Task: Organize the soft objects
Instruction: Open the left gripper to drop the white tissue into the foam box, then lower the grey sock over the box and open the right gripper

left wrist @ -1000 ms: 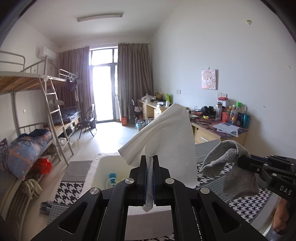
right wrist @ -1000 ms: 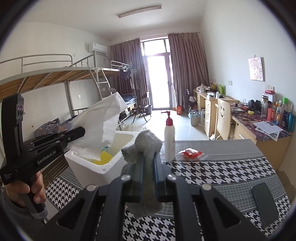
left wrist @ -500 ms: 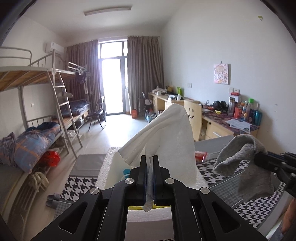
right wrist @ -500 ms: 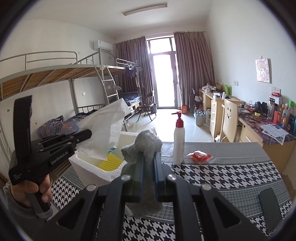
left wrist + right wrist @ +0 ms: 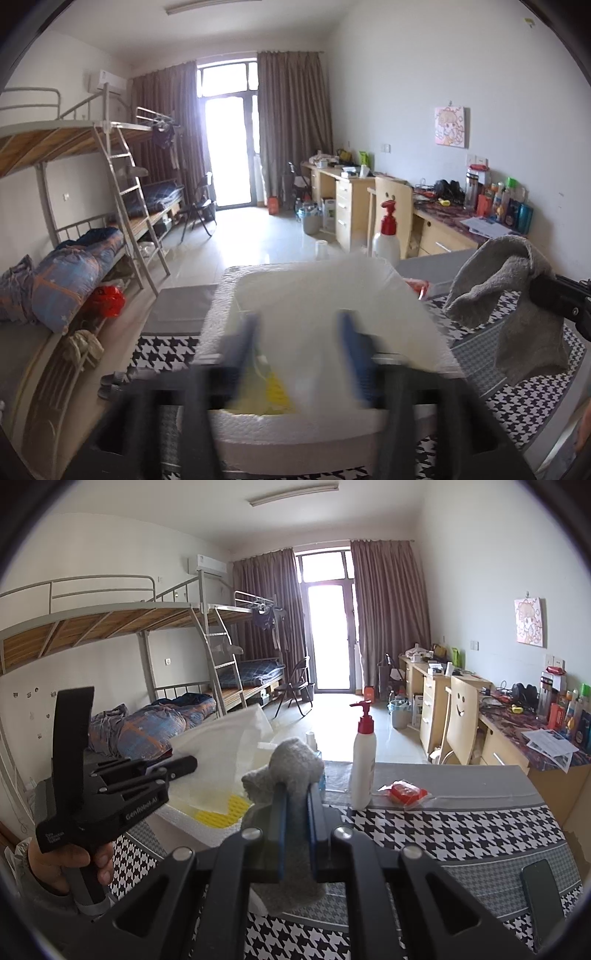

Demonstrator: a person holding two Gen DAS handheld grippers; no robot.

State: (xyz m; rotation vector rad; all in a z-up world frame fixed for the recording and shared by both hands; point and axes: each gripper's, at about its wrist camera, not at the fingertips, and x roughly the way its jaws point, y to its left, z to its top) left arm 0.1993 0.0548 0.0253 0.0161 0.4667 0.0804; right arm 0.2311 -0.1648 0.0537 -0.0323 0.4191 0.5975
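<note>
My left gripper (image 5: 299, 343) is open, its fingers blurred, over a white foam box (image 5: 229, 299). A white tissue (image 5: 332, 306) falls loose into the box, above a yellow sponge (image 5: 275, 393). In the right wrist view the left gripper (image 5: 177, 766) is at the left over the box (image 5: 184, 821), with the tissue (image 5: 225, 734) dropping from it. My right gripper (image 5: 295, 805) is shut on a grey sock (image 5: 291, 764) that hangs down over the houndstooth table (image 5: 443, 830). The sock (image 5: 506, 295) shows at the right in the left wrist view.
A white pump bottle (image 5: 364, 760) with a red top and a red packet (image 5: 404, 792) stand behind on the table. A dark phone (image 5: 543, 897) lies at the right front. Bunk beds (image 5: 110, 627) are at the left, desks (image 5: 461, 709) at the right.
My left gripper has opened and let go of the tissue, which now drops into the foam box. The right gripper still holds the sock and has barely moved.
</note>
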